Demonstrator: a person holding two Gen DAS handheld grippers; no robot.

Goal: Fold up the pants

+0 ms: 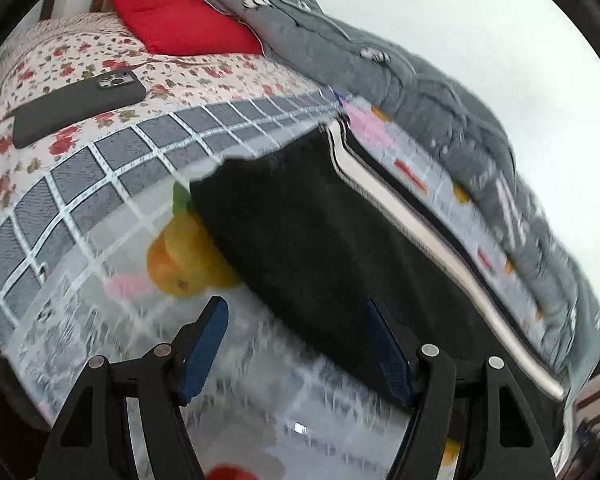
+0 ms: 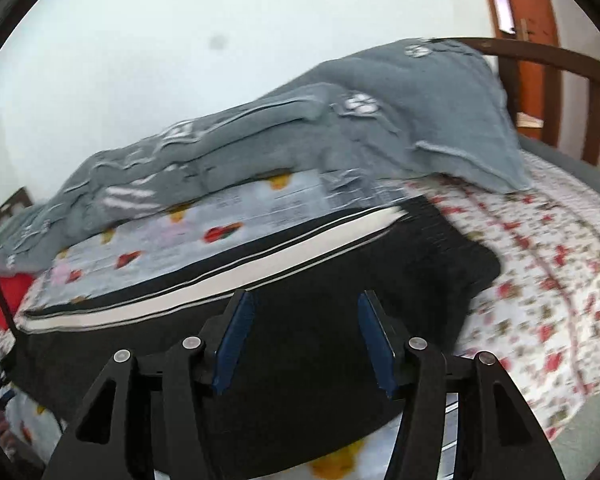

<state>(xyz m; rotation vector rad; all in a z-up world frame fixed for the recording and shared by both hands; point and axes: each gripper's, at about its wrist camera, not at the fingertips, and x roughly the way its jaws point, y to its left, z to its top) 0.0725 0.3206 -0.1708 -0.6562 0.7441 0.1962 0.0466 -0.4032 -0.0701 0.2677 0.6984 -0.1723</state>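
Observation:
Black pants [image 1: 320, 232] with a white side stripe [image 1: 412, 216] lie flat on the bed. In the left wrist view my left gripper [image 1: 296, 312] hovers open over the near edge of the pants, its blue pads [image 1: 204, 344] apart with nothing between them. In the right wrist view the same pants [image 2: 340, 288] stretch across the bed, stripe [image 2: 220, 276] along the far side. My right gripper [image 2: 304, 304] stands open above the black cloth, nothing pinched between its pads [image 2: 236, 336].
A grey quilt [image 1: 380, 68] is heaped along the wall side [image 2: 300, 132]. A red pillow [image 1: 180, 20] and a dark phone [image 1: 80, 100] lie on the floral sheet [image 1: 60, 60]. A checked fruit-print sheet [image 1: 100, 184] underlies the pants. Wooden bed rail [image 2: 560, 64] and door at right.

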